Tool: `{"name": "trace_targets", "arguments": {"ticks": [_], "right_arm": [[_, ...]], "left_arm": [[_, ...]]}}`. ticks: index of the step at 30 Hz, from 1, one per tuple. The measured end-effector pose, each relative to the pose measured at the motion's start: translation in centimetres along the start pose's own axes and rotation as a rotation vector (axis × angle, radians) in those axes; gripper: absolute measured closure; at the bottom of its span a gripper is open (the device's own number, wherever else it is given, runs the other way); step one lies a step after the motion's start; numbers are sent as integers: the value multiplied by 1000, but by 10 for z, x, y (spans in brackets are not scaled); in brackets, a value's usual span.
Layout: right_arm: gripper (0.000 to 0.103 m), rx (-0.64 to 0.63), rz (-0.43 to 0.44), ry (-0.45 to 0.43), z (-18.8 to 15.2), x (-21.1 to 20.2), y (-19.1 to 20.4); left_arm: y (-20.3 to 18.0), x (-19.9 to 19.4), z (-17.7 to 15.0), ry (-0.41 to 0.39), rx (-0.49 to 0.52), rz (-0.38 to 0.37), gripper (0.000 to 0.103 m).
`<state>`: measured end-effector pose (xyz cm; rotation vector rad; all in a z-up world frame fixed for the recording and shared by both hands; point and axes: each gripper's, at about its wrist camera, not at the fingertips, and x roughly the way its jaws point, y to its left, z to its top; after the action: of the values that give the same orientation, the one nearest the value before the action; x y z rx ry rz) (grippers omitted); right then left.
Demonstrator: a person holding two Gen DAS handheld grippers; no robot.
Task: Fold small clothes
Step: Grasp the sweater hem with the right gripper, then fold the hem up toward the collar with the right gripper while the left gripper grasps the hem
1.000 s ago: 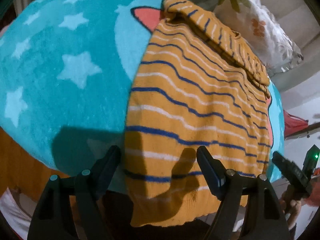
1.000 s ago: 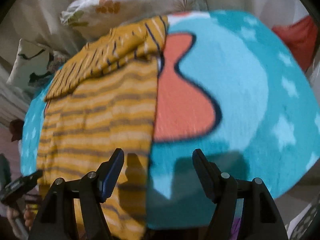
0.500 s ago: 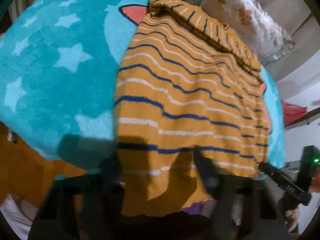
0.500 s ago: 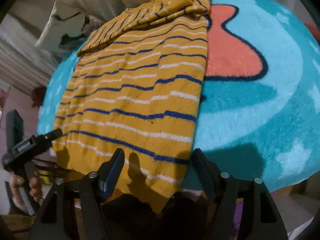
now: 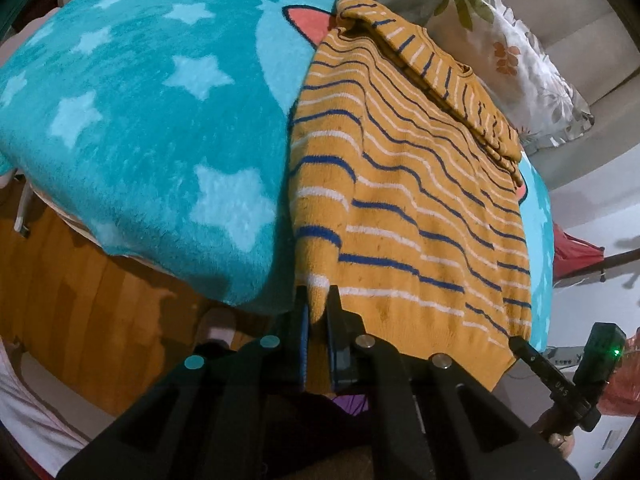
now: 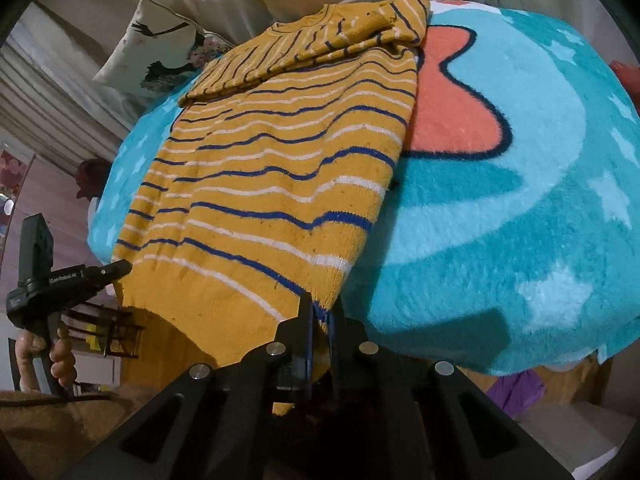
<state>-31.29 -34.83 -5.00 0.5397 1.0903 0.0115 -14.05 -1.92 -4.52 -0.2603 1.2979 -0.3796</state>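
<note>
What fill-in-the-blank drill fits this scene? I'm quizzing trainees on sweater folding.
1. The sweater lies on a teal blanket patterned with pale ____.
2. The left gripper is shut on the sweater's bottom ____.
3. The right gripper is ____ on the same edge, at the other corner.
4. The sweater's stripes are white and ____.

Missing words: stars; hem; shut; blue
</note>
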Motion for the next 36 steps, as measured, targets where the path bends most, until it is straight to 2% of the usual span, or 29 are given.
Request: {"name": "trace_targets", "arguments": {"ticks": [7, 11, 14, 19, 24, 27, 29, 31, 32, 34, 36], "right_arm": [[96, 1, 32, 0, 9, 1, -1], [96, 13, 71, -11, 27, -4, 2], [96, 22, 109, -37, 51, -9, 6], [96, 51, 148, -122, 120, -11, 15], [96, 102, 118, -191, 209, 9, 10], [96, 166, 84, -192, 258, 38, -6], [95, 222, 65, -160, 284, 65, -21], [92, 262, 48, -120, 300, 89, -34], [92, 279, 33, -101, 306, 99, -40], [91, 311, 30, -93, 313, 107, -50], [87, 327, 54, -106, 316, 104, -54]], "left_arm": [[-1, -7, 9, -9, -37, -17, 96], [-4, -13, 30, -23, -57, -33, 96], [-16, -19, 58, -56, -47, -51, 96], [-53, -14, 138, -109, 32, -67, 96], [-99, 18, 240, -159, 120, -58, 96], [-113, 57, 291, -131, 120, -33, 96], [-116, 86, 315, -94, 112, -18, 95], [-110, 105, 331, -44, 68, -31, 92], [-105, 110, 339, -32, 36, -64, 89], [-99, 105, 348, -47, 23, -109, 64], [-95, 94, 355, -81, 27, -129, 50]]}}
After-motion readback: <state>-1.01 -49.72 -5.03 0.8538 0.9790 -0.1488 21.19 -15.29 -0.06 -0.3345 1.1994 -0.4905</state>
